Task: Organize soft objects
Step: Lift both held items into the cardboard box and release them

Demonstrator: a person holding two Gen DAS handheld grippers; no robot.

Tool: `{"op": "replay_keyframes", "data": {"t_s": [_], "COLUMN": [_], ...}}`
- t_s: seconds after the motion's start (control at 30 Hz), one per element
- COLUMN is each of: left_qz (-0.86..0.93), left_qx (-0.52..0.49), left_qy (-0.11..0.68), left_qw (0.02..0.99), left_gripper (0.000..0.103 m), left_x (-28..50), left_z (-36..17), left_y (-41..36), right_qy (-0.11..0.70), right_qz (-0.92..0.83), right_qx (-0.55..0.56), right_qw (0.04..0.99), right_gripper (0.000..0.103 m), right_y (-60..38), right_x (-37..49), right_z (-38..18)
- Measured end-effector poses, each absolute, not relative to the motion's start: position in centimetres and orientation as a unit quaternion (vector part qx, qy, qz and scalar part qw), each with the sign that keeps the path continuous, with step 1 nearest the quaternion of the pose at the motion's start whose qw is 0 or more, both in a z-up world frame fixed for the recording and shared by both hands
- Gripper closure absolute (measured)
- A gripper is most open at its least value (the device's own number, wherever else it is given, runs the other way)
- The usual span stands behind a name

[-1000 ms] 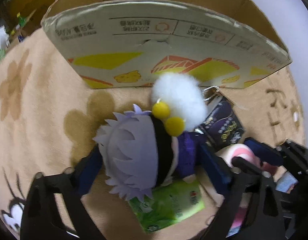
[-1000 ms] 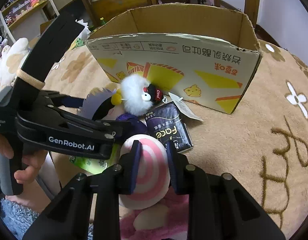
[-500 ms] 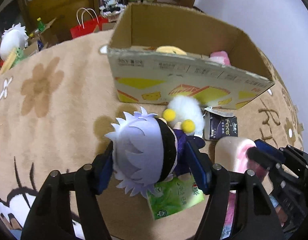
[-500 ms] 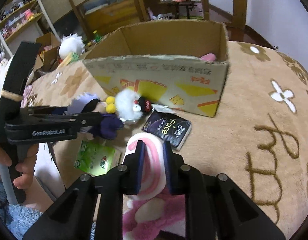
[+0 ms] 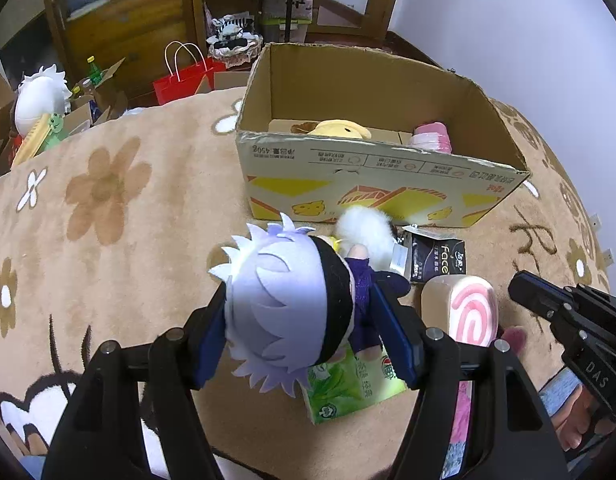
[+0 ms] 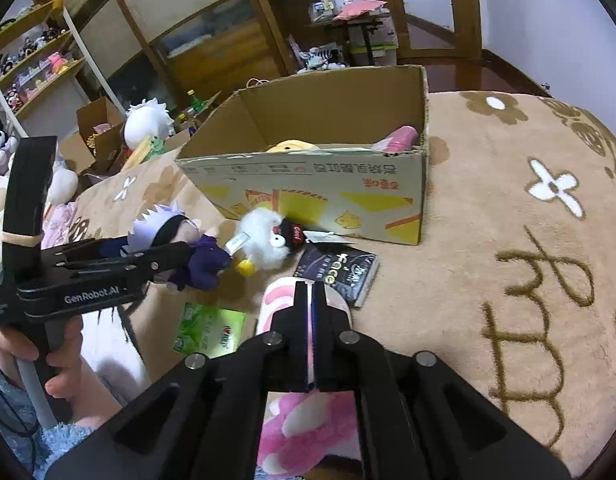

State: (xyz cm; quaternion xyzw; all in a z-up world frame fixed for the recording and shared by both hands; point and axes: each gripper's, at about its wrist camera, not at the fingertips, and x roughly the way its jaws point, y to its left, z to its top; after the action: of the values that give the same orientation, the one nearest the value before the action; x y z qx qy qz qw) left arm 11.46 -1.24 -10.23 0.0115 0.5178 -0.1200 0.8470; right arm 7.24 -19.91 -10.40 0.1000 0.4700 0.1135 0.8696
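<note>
Plush doll [image 5: 283, 312]: pale lilac spiky hair, black band, dark purple clothing. Roll-shaped plush [image 5: 470, 312]: cream with a pink spiral. Fluffy toy [image 6: 263, 246]: white, with yellow feet and a black face. Cardboard box [image 5: 372, 184]: brown, printed with yellow and orange shapes. Tissue packs: one green [image 5: 348, 388], one black [image 6: 338, 274]. Blanket [image 5: 107, 208]: tan with brown and white flowers.
</note>
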Motion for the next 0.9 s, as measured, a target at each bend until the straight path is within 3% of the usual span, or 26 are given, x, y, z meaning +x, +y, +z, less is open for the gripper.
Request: {"op": "replay_keyframes", "data": {"t_s": [0.27,0.3,0.33,0.37,0.47,0.9], "left_qz": [-0.115,-0.116,-0.117,-0.117,-0.118,-0.146], "left_qx": [0.013,0.014,0.016,0.017,0.021,0.016], "left_qy": [0.509,0.507,0.504,0.502,0.494,0.392], "left_qw": [0.853,0.854,0.856,0.857,0.861,0.908], "left_gripper": [0.036,0.036,0.036,0.036,0.036,0.036], "left_x": [11.1,11.0,11.0,10.9,10.7,9.5], "left_z": [-9.9,-9.8,-9.7,-9.6,-9.3,-4.0], "left_y": [-1.1,-1.2,-1.3,-1.3,-1.5,-1.8], "right_qy": [0.502,0.507,0.513,0.521,0.526,0.393], "right_qz": [0.104,0.107,0.111,0.115,0.130,0.092], "right_qx": [0.108,0.114,0.118,0.118,0.117,0.118], "right_qw": [0.851,0.848,0.843,0.838,0.833,0.908], "right_gripper": [0.065,0.065,0.066,0.082,0.091,0.091], "right_y": [-19.7,-19.8,-19.7,-19.6,-19.2,-21.3], "right_x": [7.9,8.1,8.2,8.4,8.3,6.3], "right_z": [-12.6,-12.9,-13.3,-13.8,-14.3,-5.8]}}
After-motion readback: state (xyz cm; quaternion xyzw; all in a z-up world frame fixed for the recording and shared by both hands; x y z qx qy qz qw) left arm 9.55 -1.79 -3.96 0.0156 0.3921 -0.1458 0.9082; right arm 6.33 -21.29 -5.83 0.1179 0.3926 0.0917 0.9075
